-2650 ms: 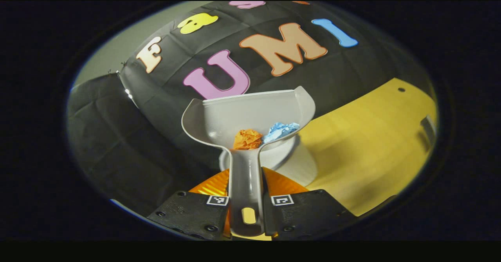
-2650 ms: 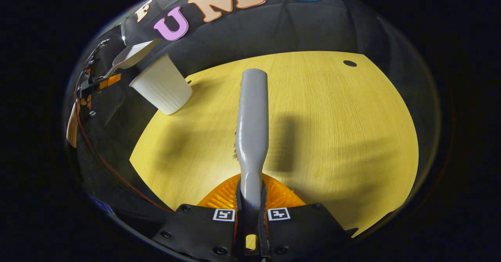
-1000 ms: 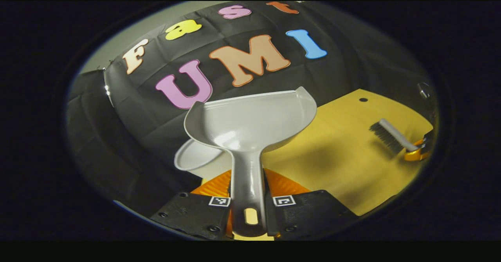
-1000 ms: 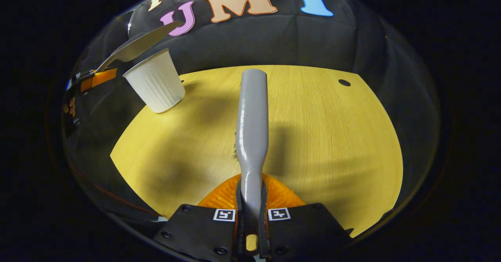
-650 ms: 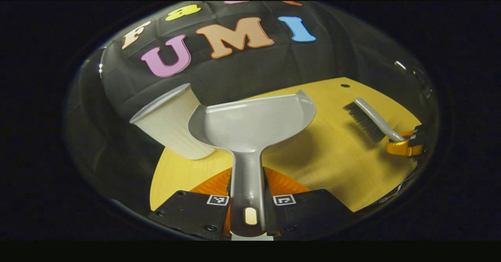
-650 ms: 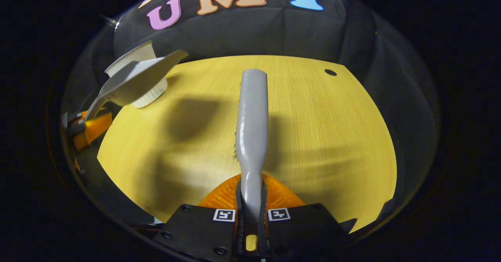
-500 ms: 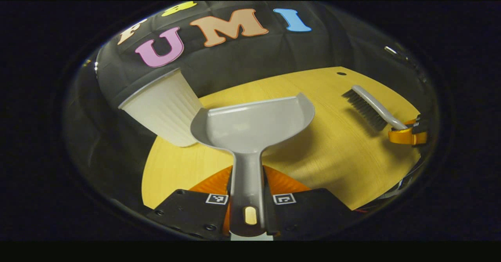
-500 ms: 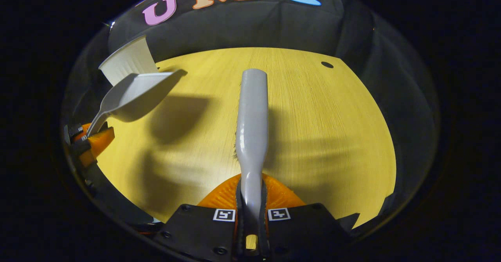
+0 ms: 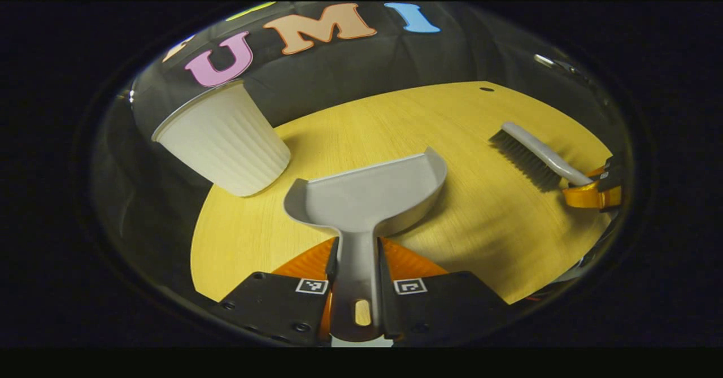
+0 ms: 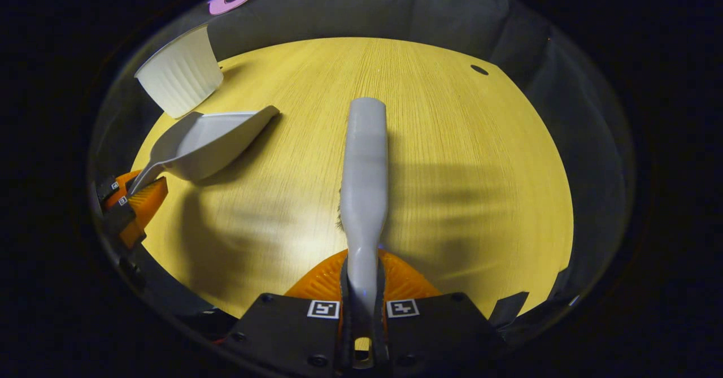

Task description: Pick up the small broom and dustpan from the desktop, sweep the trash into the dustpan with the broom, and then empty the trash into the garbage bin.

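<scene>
A: Status, left to right? We see the bin (image 9: pixel 223 140) upright at the desk's (image 9: pixel 361 118) left edge.

B: Our left gripper (image 9: pixel 356 287) is clenched on the dustpan (image 9: pixel 367 197) handle; the pan is empty, low over the desk. Our right gripper (image 10: pixel 361 316) is clenched on the broom (image 10: pixel 364 169).

A: We judge emptying done; only setting the tools down remains.
</scene>
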The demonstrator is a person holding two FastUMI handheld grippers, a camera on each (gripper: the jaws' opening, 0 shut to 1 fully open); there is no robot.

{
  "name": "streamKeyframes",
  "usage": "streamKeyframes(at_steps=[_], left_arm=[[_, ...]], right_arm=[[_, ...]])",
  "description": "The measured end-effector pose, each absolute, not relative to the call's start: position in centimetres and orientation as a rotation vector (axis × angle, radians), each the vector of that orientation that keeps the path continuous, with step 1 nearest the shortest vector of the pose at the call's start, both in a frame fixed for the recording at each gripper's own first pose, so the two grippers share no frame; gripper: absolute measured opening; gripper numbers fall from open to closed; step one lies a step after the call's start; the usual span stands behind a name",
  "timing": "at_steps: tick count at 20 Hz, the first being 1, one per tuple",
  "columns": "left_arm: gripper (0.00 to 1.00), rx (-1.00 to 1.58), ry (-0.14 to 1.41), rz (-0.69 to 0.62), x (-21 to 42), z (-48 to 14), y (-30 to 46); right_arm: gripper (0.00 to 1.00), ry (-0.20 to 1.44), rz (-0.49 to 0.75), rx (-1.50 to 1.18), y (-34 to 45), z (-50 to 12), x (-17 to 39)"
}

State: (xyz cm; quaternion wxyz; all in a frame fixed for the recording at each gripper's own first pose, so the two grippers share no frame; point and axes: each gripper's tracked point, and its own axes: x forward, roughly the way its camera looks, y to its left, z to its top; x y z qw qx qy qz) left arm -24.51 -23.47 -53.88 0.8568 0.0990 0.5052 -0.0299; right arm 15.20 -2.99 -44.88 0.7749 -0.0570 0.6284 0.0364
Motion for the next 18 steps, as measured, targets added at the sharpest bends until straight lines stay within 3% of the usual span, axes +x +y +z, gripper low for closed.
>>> streamKeyframes(at_steps=[3,8,9,10,11,12,13,14,15,18], left_arm=[[0.28,0.216,1.083,-0.061,-25.1,-54.4,-23.2],[0.3,0.183,1.109,-0.066,-26.0,-55.4,-23.6],[0.31,0.17,1.108,-0.067,-26.2,-55.3,-23.9],[0.29,0.158,1.099,-0.08,-26.2,-55.4,-24.5],[0.48,0.152,1.087,-0.091,-26.2,-55.1,-24.9],[0.76,0.157,1.066,-0.093,-26.1,-54.7,-25.1],[0.89,0.17,1.039,-0.083,-25.7,-54.1,-25.0],[0.96,0.191,1.004,-0.068,-25.2,-53.3,-24.7],[0.95,0.211,0.957,-0.051,-24.4,-51.9,-24.6],[0.95,0.267,0.705,0.066,-20.5,-43.7,-22.8]], right_arm=[[0.17,1.374,0.067,-0.126,-3.1,-44.8,15.1],[0.28,1.405,0.067,-0.115,-2.8,-44.6,14.7],[0.33,1.411,0.067,-0.121,-2.8,-44.5,14.5],[0.46,1.413,0.069,-0.13,-3.0,-44.7,14.4],[0.58,1.414,0.076,-0.129,-2.9,-44.6,14.3],[0.7,1.405,0.079,-0.131,-2.8,-44.4,14.4],[0.83,1.382,0.086,-0.127,-2.7,-44.0,14.7],[0.9,1.348,0.092,-0.124,-2.6,-43.7,15.1],[1.0,1.304,0.102,-0.124,-2.7,-42.9,15.6],[1.0,1.048,0.164,-0.044,-2.2,-36.8,18.8]])
